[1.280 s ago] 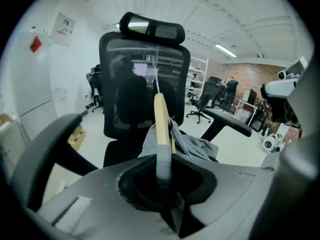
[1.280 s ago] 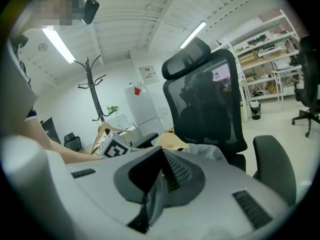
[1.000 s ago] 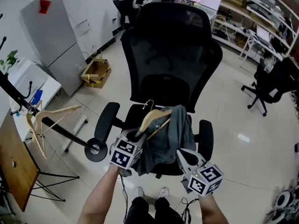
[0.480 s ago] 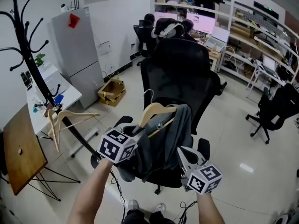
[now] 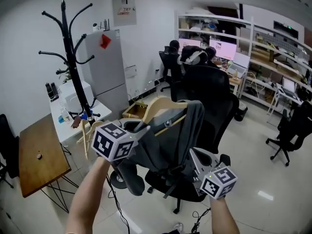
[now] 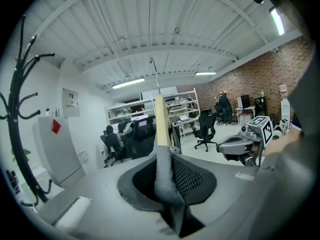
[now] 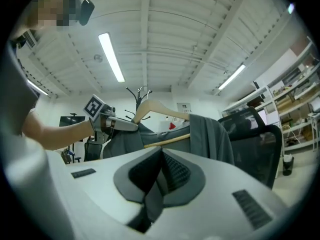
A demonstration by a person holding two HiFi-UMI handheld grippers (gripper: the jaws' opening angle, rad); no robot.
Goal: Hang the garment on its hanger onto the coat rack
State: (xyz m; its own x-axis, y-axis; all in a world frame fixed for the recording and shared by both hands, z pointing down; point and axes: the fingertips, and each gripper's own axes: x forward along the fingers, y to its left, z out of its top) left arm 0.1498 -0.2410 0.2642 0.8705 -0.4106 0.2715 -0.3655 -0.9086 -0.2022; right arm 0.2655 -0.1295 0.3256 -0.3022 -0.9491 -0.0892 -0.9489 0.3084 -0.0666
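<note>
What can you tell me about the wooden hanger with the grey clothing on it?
The hanger is pale wood: a curved shoulder piece, a straight lower bar and a thin metal hook on top. A grey garment is draped over it and hangs below. It is held tilted in the air, away from the coat rack, not yet hung. The left gripper is shut on its cloth-covered end.

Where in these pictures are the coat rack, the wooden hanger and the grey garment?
coat rack [image 5: 74, 57], head view, on its black pole.
wooden hanger [image 5: 158, 103], head view, on its curved top edge.
grey garment [image 5: 170, 136], head view, on the middle of the draped cloth.
</note>
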